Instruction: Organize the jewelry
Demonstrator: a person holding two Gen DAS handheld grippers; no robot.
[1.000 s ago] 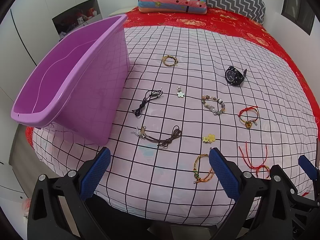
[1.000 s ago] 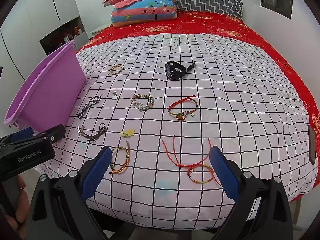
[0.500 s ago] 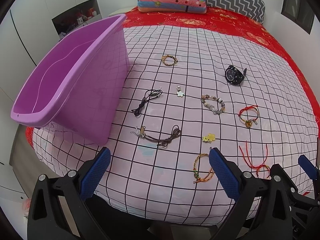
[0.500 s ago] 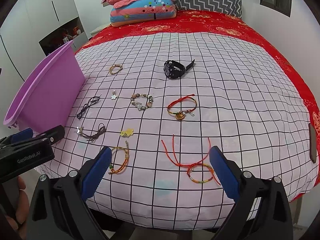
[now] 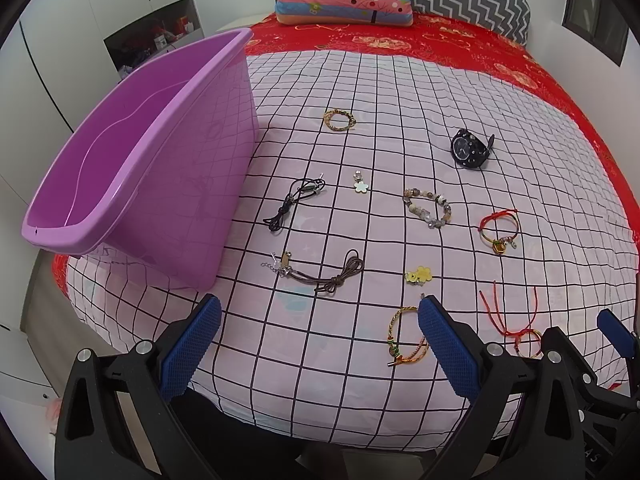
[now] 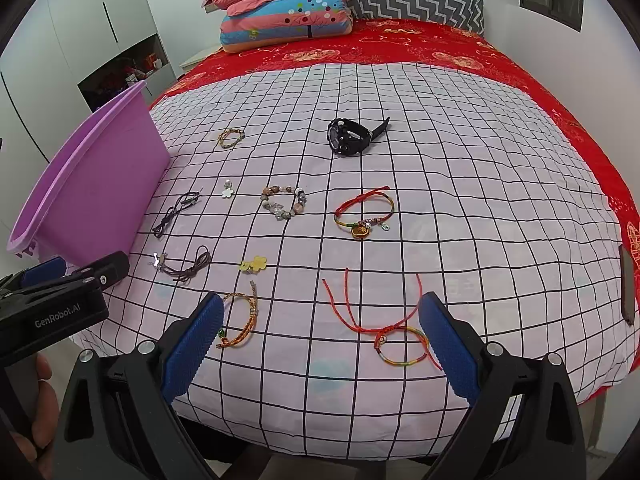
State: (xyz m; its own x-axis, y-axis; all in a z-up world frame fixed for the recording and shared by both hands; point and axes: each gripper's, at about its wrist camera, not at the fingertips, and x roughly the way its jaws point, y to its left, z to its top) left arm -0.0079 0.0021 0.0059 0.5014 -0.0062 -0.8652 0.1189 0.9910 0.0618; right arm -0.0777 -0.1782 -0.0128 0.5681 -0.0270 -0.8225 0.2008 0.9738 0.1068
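Several pieces of jewelry lie spread on a pink checked sheet (image 5: pixel 320 344): a black watch (image 5: pixel 470 148), a beaded bracelet (image 5: pixel 426 208), a red cord bracelet with charms (image 6: pixel 364 214), a brown cord (image 5: pixel 320 274), a black cord (image 5: pixel 294 202), a gold braided bracelet (image 5: pixel 339 120), a yellow flower charm (image 5: pixel 418 275), a woven bracelet (image 6: pixel 238 322) and a red string bracelet (image 6: pixel 384 328). A purple plastic tub (image 5: pixel 136 168) stands at the left. My left gripper (image 5: pixel 320 344) is open and empty above the front edge. My right gripper (image 6: pixel 320 342) is open and empty, to its right.
Folded quilts and pillows (image 6: pixel 288 16) lie at the head of the bed on a red cover (image 6: pixel 440 48). White cupboards (image 5: pixel 120 20) stand at the left. A dark flat object (image 6: pixel 627 284) lies at the bed's right edge.
Both grippers have crept very slightly; the right view has shifted a little. Nothing was taken hold of and the jewelry lies as before.
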